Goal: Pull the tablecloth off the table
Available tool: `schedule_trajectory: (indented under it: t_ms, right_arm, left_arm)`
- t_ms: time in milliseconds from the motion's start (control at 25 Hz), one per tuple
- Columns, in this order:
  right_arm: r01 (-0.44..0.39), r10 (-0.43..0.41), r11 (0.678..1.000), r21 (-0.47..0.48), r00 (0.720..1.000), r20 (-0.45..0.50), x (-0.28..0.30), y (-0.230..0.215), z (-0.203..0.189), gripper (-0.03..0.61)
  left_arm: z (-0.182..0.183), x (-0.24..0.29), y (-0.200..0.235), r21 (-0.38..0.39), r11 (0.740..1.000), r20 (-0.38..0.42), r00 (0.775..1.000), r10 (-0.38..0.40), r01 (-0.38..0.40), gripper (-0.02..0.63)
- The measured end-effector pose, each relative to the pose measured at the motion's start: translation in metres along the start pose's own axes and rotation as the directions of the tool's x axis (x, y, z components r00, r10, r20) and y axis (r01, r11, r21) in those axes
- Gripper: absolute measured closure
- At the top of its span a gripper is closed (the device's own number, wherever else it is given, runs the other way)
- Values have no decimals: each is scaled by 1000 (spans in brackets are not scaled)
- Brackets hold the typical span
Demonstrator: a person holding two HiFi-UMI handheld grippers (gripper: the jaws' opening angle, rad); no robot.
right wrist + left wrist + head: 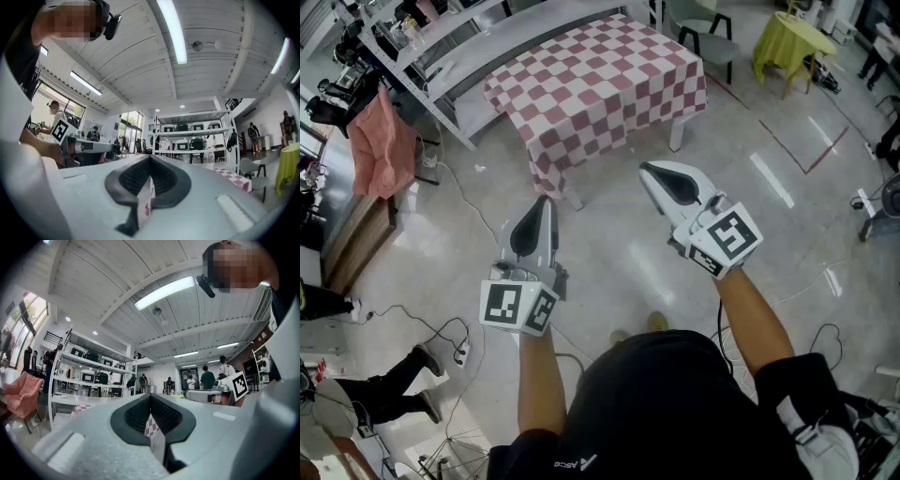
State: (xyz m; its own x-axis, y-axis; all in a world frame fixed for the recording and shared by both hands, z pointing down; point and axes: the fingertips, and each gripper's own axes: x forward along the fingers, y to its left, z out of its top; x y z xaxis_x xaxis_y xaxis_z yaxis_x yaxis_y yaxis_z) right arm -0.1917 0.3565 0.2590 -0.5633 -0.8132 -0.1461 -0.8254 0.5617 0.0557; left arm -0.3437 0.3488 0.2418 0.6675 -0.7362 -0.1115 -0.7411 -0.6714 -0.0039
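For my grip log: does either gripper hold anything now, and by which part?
Nothing is held: the left gripper and right gripper are shut and empty, away from the tablecloth.

A red-and-white checked tablecloth point(600, 84) covers the white-legged table point(677, 137), hanging over its edges.

One tablecloth point(600, 84), one table point(677, 136), one left claw point(546, 202), one right claw point(646, 172), seemingly one chair point(712, 42).
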Motion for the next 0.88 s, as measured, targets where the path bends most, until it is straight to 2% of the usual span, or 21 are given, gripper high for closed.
schedule_trajectory:
  t_ms: [160,600,880]
  right_arm:
    - [-13,13,1000,16,1000,27,-6,-18,5,577]
    - [-37,38,999,-29,999,19,-6,-85,8,577]
    - [-7,7,1000,2,1000,8,19,-134,-11,577]
  left_arm:
    - [-1,18,-9,-6,1000,-2,1000,8,-8,604]
    - [-5,79,-16,2,998,3,998,63,-63,604]
    - [-18,127,10,-6,997,-2,997,77,-77,604]
